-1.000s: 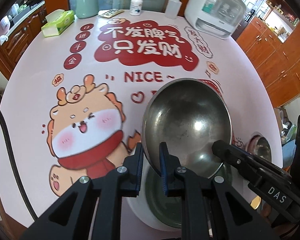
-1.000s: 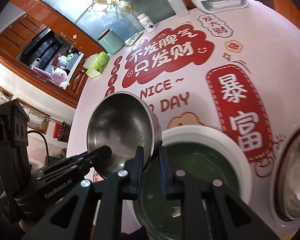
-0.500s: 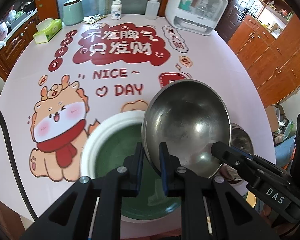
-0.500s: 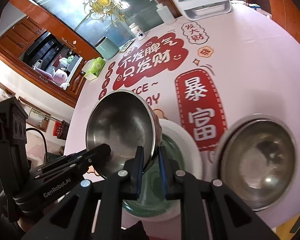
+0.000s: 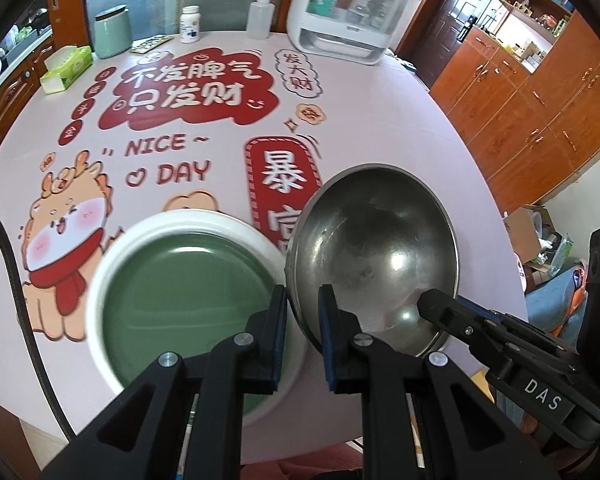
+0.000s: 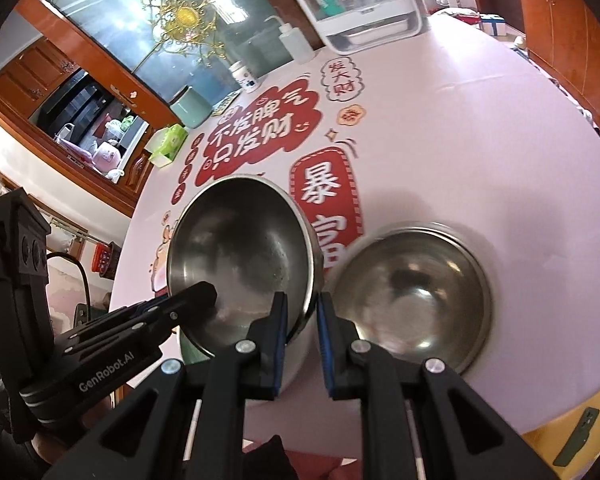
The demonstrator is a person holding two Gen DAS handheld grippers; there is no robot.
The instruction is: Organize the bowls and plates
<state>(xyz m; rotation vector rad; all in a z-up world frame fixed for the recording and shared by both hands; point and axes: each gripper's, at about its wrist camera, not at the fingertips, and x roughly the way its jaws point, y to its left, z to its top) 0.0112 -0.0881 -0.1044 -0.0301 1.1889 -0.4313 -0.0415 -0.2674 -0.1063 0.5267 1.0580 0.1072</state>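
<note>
Both grippers hold one steel bowl (image 5: 374, 256) by its rim, lifted above the table. My left gripper (image 5: 303, 312) is shut on its left rim. My right gripper (image 6: 302, 316) is shut on its right rim; the bowl (image 6: 240, 256) also shows in the right wrist view. A green plate with a white rim (image 5: 188, 292) lies on the table below and to the left of the bowl. A second steel bowl (image 6: 412, 296) sits on the table to the right, close beside the held one.
The round table (image 5: 380, 128) has a pink printed cloth. At its far edge stand a white appliance (image 5: 346, 12), a squeeze bottle (image 5: 260, 16), a pill bottle (image 5: 190, 24), a green canister (image 5: 112, 32) and a tissue box (image 5: 66, 70). Wooden cabinets (image 5: 540, 92) stand to the right.
Both grippers have carried the held bowl to the right, off the green plate and toward the second steel bowl. The grip has stayed the same.
</note>
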